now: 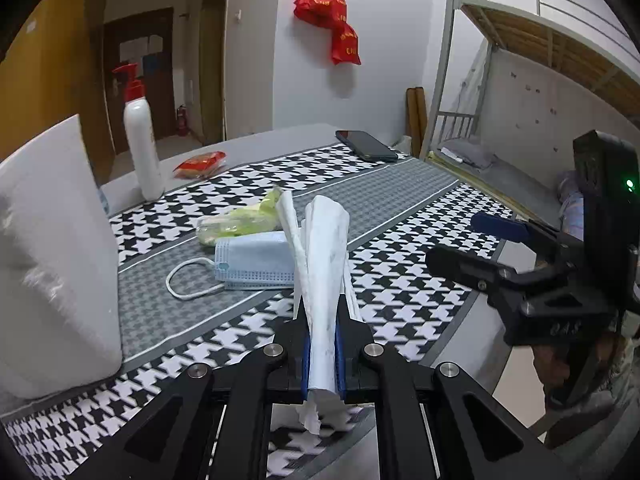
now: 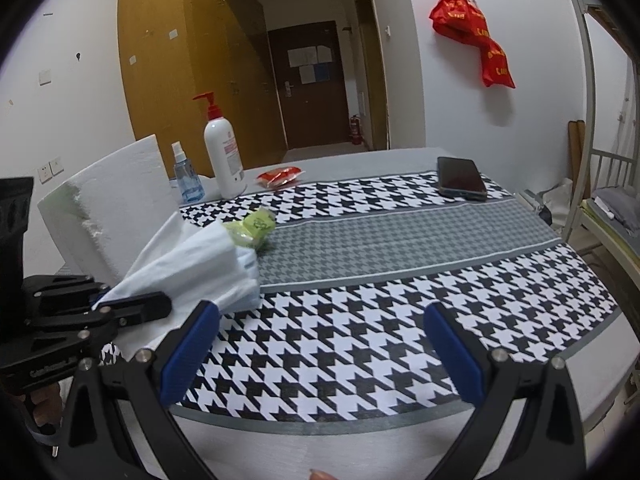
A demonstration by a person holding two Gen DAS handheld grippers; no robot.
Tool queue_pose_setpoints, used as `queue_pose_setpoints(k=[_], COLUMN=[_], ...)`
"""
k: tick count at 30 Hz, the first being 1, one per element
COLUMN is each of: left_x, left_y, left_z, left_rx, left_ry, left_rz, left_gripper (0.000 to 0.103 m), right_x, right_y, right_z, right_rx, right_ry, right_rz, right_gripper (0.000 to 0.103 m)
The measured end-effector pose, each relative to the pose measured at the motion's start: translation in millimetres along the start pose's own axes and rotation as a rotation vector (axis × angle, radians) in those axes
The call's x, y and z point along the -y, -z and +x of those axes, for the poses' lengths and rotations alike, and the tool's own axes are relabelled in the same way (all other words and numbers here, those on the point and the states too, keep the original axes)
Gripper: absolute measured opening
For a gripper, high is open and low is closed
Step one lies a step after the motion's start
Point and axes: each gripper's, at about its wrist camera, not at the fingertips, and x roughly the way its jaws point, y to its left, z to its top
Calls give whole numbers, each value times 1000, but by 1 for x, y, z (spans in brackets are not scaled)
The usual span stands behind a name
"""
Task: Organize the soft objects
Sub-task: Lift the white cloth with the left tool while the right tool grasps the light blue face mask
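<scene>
My left gripper [image 1: 323,344] is shut on a white paper tissue [image 1: 325,264], which sticks up crumpled between its blue pads, lifted off the houndstooth cloth [image 1: 400,280]. Beyond it lie a light blue face mask [image 1: 256,260] with a white ear loop and a yellow-green packet [image 1: 240,220]. In the right wrist view the left gripper [image 2: 132,304] holds the tissue [image 2: 192,264] at the left, partly hiding the mask, with the green packet [image 2: 252,226] just behind. My right gripper [image 2: 320,344] stands open over bare cloth [image 2: 360,340], nothing between its blue pads [image 2: 192,348].
A white foam block [image 1: 52,248] stands at the left edge. A white pump bottle [image 2: 223,156], a small blue spray bottle [image 2: 186,178], a red packet [image 2: 280,176] and a dark phone [image 2: 460,178] sit at the far side. A bunk bed [image 1: 520,80] stands to the right.
</scene>
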Motion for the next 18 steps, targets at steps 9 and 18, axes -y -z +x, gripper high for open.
queue_pose_setpoints(k=[9, 18], left_x=[-8, -18], left_y=[16, 29], left_z=[-16, -31], left_rx=[2, 25], left_ry=[55, 34], left_rz=[35, 55], left_gripper=[10, 11], right_x=[-17, -29], right_y=[-5, -11], right_z=[11, 12], right_rx=[-30, -27], right_ry=[-9, 9], right_rz=[6, -7], right_gripper=[103, 103])
